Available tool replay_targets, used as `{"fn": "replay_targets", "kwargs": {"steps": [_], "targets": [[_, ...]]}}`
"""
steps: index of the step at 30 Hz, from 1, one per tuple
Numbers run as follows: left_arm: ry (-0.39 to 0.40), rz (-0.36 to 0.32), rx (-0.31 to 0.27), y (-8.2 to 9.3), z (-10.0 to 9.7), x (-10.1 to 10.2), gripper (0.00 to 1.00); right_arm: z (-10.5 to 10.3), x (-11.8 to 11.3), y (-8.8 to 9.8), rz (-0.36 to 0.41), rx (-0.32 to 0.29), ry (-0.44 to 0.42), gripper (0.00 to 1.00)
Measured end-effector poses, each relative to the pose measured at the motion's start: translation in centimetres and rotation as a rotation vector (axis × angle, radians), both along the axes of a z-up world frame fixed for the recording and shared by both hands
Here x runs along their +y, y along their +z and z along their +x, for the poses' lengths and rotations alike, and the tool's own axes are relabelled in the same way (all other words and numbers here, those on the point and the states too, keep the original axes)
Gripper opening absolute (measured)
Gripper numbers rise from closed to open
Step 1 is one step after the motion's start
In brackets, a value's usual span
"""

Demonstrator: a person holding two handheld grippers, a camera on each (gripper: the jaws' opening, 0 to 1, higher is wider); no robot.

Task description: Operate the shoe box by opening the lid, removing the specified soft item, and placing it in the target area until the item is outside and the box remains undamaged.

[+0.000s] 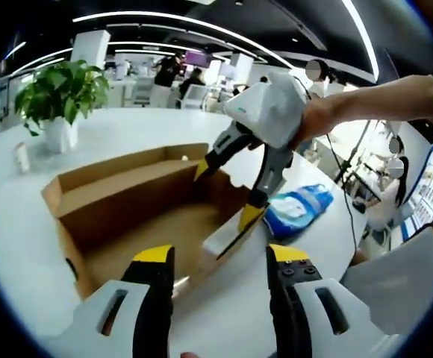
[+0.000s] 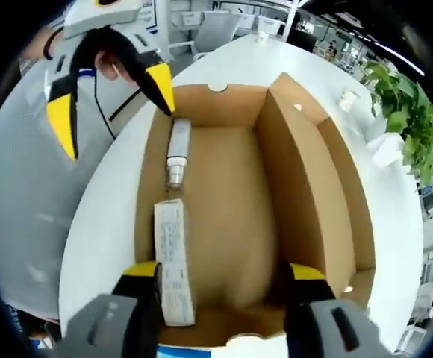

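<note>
Looking at the white table (image 1: 67, 246) first: the shoe box (image 1: 127, 201) sits open w/ its lid (image 2: 317, 186) folded back, and the soft blue-white pack (image 1: 300, 207) lies outside on the table beside the box, so imo the removal step looks basically done. Right gripper (image 1: 220, 194) hangs over the box's near wall, jaws apart, nothing held; left gripper (image 1: 220, 261) also apart and empty. Inside there's still a small white tube (image 2: 178, 153) and a flat labelled carton (image 2: 173, 261), so next move prob just needs both grippers lifted clear w/o knocking the cardboard.

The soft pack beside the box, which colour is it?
Blue and white pack, best seen in the left gripper view.
</note>
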State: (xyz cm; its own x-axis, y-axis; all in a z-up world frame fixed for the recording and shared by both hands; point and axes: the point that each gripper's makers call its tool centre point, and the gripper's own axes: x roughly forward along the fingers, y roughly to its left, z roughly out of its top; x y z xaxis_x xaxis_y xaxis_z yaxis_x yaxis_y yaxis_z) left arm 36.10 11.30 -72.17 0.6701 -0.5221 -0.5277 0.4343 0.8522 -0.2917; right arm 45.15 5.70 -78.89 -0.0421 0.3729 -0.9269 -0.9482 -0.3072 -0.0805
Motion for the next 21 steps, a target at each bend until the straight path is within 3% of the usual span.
{"fn": "replay_targets", "kwargs": {"steps": [4,8,21], "targets": [[-0.001,0.002,0.002,-0.28,0.15,0.11,0.5,0.05,-0.15,0.11,-0.007,-0.009,0.015,0.64],[-0.005,0.003,0.003,-0.18,0.09,-0.15,0.5,-0.65,0.03,0.26,0.002,0.027,0.022,0.66],[0.001,0.003,0.004,0.16,-0.22,-0.25,0.5,-0.7,0.16,-0.35,-0.026,-0.01,0.059,0.64]]}}
